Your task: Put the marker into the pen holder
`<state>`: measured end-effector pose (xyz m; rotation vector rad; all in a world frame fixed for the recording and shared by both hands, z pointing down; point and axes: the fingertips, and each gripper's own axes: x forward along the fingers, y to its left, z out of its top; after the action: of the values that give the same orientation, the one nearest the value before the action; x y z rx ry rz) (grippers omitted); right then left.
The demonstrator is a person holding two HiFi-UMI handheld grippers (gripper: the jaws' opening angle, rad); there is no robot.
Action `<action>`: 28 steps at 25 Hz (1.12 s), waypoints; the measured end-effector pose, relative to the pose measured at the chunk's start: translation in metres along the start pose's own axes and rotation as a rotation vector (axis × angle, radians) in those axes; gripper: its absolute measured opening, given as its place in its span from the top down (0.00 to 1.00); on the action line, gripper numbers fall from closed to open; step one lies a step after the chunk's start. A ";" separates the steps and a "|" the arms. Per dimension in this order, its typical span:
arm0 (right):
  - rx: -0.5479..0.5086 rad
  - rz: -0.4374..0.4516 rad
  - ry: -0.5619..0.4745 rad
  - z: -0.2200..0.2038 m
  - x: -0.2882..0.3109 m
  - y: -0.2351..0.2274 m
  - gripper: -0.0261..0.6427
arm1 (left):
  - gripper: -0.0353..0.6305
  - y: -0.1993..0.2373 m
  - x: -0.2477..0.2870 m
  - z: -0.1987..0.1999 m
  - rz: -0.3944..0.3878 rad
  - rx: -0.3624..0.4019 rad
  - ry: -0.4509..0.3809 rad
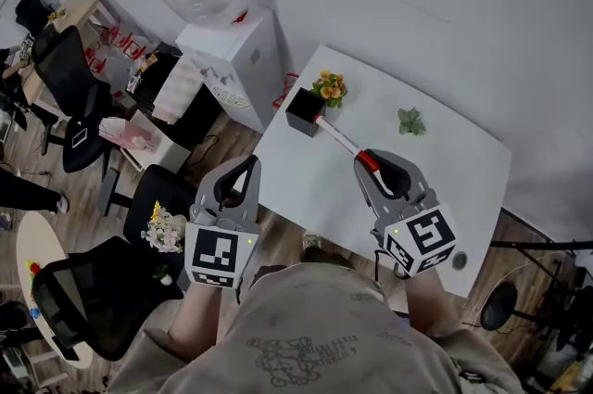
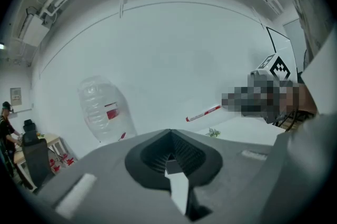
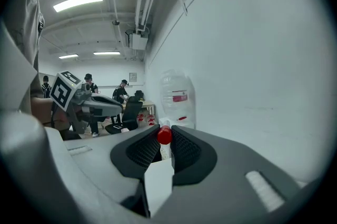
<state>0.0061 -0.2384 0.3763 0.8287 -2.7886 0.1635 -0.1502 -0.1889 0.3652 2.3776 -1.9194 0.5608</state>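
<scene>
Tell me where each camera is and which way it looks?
Head view: on the person's head, looking down at the table, holder and marker; shows the left gripper, right gripper and shirt.
Left gripper view: on the left gripper, looking along its shut, empty fingers toward the wall and bottle.
Right gripper view: on the right gripper, looking past fingers shut on the marker toward the bottle.
Shared: both gripper views show the bottle.

An office, with swivel chairs [image 1: 67,75], a desk [image 1: 82,9] and a water dispenser [image 1: 237,58].
</scene>
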 end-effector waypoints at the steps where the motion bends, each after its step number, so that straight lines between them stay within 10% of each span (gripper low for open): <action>1: 0.003 0.005 0.012 -0.004 0.004 -0.005 0.82 | 0.95 0.001 0.008 0.000 -0.001 0.001 0.006; 28: 0.000 -0.060 0.238 -0.042 0.067 -0.047 0.82 | 0.95 0.018 0.115 -0.011 -0.221 0.067 0.085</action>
<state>-0.0144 -0.3056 0.4353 0.8334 -2.5394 0.2346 -0.1506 -0.2989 0.4058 2.5177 -1.6015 0.7064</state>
